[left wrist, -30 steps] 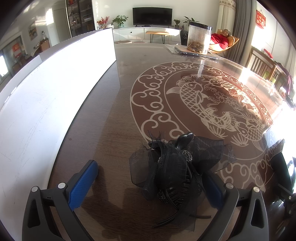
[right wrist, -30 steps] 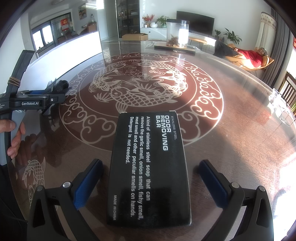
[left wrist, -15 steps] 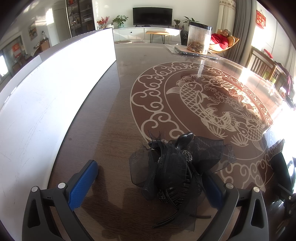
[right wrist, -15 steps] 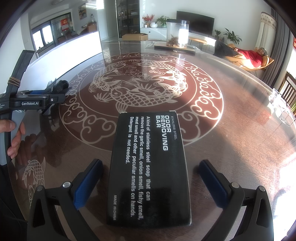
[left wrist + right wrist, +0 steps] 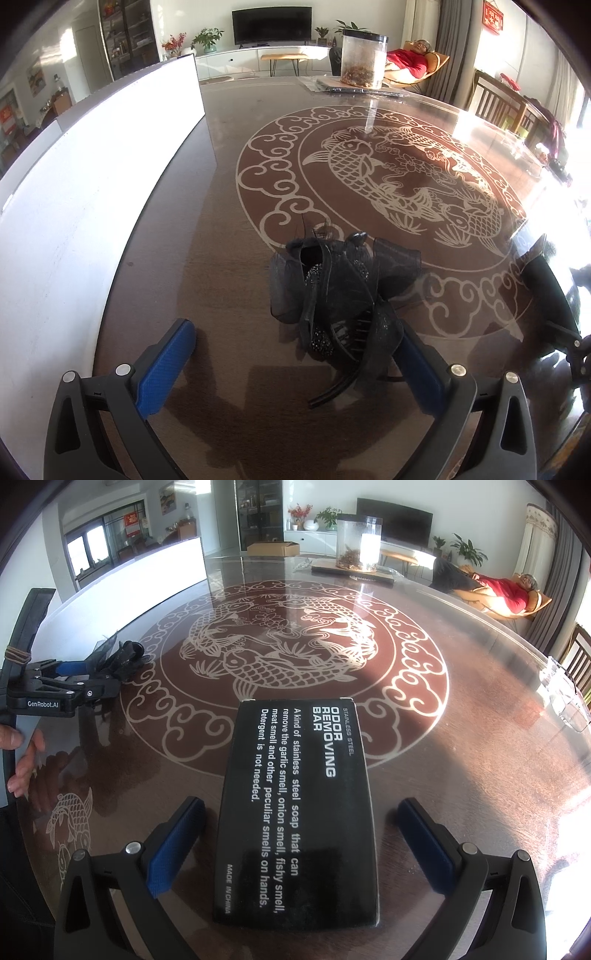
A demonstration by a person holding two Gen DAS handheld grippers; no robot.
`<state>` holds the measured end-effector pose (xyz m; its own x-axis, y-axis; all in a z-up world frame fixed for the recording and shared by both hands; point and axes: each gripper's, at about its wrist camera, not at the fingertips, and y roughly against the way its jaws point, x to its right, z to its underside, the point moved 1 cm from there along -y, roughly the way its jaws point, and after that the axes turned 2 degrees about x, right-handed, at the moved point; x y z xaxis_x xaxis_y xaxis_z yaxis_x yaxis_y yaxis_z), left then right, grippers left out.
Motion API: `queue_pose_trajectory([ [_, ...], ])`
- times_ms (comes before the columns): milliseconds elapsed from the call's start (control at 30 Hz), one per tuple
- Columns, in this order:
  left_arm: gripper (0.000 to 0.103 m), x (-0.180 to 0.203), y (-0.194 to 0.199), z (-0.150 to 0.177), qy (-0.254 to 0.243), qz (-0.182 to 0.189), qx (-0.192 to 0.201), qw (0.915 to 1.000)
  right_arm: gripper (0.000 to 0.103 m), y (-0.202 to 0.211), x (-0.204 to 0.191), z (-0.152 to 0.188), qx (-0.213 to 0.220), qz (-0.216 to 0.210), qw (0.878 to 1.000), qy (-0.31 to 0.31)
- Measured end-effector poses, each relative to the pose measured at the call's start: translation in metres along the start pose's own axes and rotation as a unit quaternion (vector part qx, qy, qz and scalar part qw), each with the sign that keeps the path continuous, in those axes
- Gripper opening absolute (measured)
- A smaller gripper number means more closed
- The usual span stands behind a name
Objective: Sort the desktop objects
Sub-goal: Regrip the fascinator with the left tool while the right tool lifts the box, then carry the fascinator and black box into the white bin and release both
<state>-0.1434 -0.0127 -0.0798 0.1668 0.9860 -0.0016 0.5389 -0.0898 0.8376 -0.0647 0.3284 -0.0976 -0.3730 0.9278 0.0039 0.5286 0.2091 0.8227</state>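
Note:
A black mesh bow hair clip lies on the brown glass-topped table. It sits between the fingers of my left gripper, close against the right finger, and the jaws are open around it. From the right wrist view the same hair clip shows at the tip of the left gripper, which a hand holds. A flat black box printed "ODOR REMOVING BAR" lies lengthwise between the wide-open fingers of my right gripper, touching neither pad.
A tall white panel runs along the table's left side. At the far end, a clear jar stands on a flat tray. A cardboard box is behind it. Chairs stand at the right, and a person reclines in a lounge chair beyond the table.
The left gripper has drawn back slightly and tilted, so the hair clip now sits a little farther out along its fingers. The right gripper and the black box have not moved.

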Motion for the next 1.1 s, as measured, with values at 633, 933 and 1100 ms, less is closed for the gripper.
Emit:
queue_pose_trajectory([
  [633, 0.036, 0.036, 0.008, -0.016, -0.034, 0.027, 0.02, 0.9989, 0.06, -0.003, 0.026, -0.036, -0.136, -0.093, 0.986, 0.008],
  [933, 0.036, -0.002, 0.096, -0.001, 0.042, 0.073, 0.081, 0.9932, 0.06, 0.045, 0.027, -0.048, -0.081, -0.148, 0.984, -0.062],
  [1100, 0.036, -0.074, 0.152, -0.014, 0.071, 0.046, 0.102, 0.9912, 0.06, 0.055, -0.021, -0.1, -0.051, -0.205, 0.976, -0.057],
])
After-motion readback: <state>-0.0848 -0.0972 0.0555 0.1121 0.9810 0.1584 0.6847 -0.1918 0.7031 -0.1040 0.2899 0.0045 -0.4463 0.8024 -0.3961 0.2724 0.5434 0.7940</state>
